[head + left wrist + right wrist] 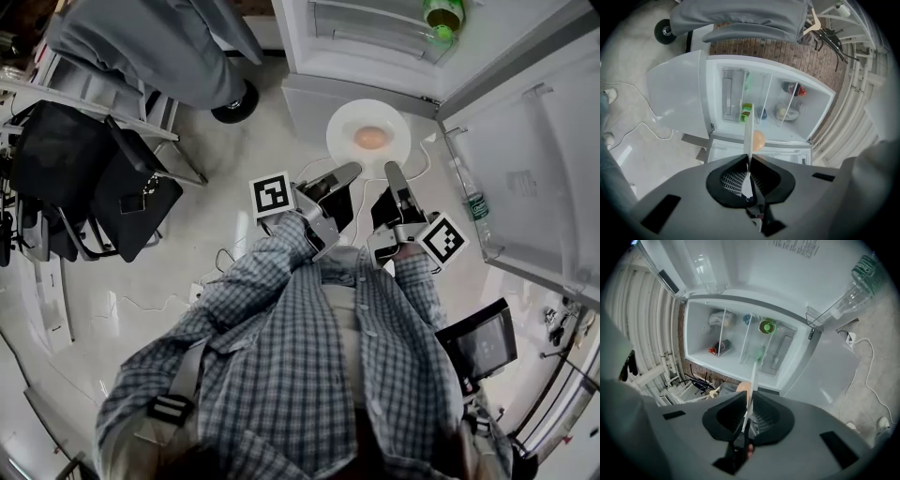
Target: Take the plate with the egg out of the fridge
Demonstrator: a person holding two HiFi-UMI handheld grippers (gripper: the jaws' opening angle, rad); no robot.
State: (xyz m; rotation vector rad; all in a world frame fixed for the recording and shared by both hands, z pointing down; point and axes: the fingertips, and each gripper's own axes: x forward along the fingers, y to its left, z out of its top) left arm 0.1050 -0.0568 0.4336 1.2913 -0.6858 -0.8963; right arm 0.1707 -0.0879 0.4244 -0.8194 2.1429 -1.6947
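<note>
In the upper middle of the head view, the left tool [349,172] and the right tool [393,171] are each pinching the near rim of the white plate [345,125], jaws almost closed on it, and the plate, carrying the egg [371,138], is hanging just beyond their tips, over the floor [234,159] before the open fridge [361,28].

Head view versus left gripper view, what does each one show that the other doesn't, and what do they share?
Only the head view: the round white plate seen whole from above, the right gripper pinching its near rim beside the left gripper, and the person's checked shirt. Only the left gripper view: the stocked shelves inside the fridge, the brick wall behind it, and the plate seen edge-on between shut jaws. Both: the plate, the brown egg on it, and the open white fridge.
</note>
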